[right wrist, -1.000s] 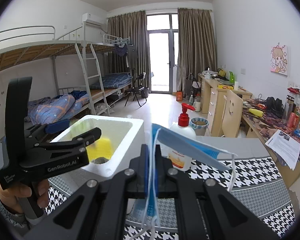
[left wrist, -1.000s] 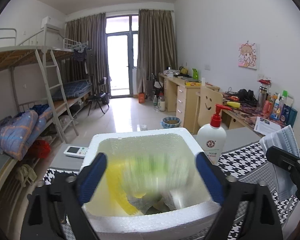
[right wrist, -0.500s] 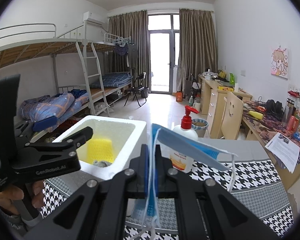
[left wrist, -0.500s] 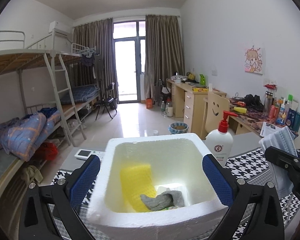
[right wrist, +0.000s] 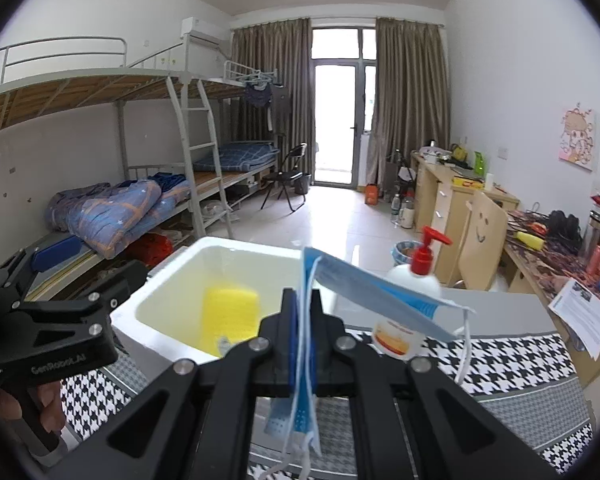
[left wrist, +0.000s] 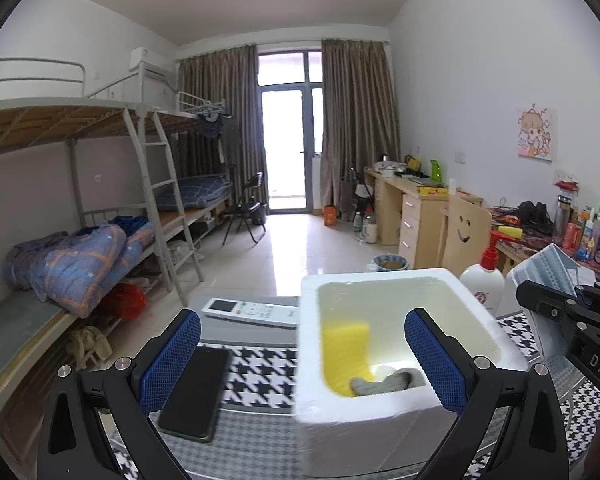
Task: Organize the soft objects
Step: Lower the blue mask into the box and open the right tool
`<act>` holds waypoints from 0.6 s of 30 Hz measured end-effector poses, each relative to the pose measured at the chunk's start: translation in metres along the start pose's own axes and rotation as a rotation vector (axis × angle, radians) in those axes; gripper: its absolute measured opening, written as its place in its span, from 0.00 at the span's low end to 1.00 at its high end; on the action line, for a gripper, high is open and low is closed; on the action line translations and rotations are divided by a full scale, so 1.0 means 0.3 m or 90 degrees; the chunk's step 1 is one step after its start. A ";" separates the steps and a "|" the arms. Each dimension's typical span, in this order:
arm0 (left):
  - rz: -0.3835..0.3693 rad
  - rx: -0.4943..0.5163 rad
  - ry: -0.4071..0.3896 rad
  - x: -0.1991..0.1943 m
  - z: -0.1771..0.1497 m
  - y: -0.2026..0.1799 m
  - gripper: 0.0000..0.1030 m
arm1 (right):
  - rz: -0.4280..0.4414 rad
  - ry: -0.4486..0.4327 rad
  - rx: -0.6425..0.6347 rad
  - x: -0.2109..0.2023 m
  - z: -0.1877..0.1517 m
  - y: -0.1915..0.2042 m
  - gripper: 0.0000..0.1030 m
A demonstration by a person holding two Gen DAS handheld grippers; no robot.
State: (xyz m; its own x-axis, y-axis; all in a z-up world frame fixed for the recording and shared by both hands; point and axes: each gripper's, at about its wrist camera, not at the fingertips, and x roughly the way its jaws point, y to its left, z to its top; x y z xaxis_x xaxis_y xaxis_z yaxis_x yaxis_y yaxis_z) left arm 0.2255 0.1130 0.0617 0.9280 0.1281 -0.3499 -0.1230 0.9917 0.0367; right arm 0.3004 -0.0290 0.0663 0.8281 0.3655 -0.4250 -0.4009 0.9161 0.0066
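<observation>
Foam box (left wrist: 384, 420) now right of left gripper (left wrist: 302, 356)

A: What do your tools look like?
B: Your left gripper (left wrist: 302, 354) is black, with silver screws, blue textured pads (left wrist: 170, 356) and white lettering. Your right gripper (right wrist: 305, 342) matches it.

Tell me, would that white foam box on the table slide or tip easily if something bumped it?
Probably slides easily: the foam box looks like light polystyrene and holds only a yellow sponge and a grey cloth. Tipping seems less likely, since it sits broad and low. Its rim may dent or crumble if bumped hard.
</observation>
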 end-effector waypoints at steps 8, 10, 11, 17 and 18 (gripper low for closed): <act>0.029 -0.014 -0.007 -0.038 -0.017 0.086 0.99 | 0.036 0.004 -0.018 0.039 0.025 0.078 0.07; 0.036 -0.017 -0.011 -0.048 -0.020 0.102 0.99 | 0.042 0.009 -0.020 0.056 0.032 0.089 0.07; 0.037 -0.017 -0.011 -0.048 -0.018 0.110 0.99 | 0.045 0.011 -0.020 0.062 0.033 0.094 0.07; 0.048 -0.026 -0.012 -0.061 -0.023 0.148 0.99 | 0.059 0.019 -0.023 0.095 0.047 0.131 0.07; 0.050 -0.027 -0.013 -0.062 -0.024 0.152 0.99 | 0.060 0.020 -0.023 0.100 0.047 0.133 0.07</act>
State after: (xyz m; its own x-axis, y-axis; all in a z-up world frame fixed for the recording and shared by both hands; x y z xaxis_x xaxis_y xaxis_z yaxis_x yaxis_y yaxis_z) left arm 0.2000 0.1558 0.0632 0.9217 0.2053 -0.3291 -0.2094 0.9775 0.0233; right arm 0.3147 0.0209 0.0666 0.7734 0.4440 -0.4524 -0.4908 0.8711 0.0160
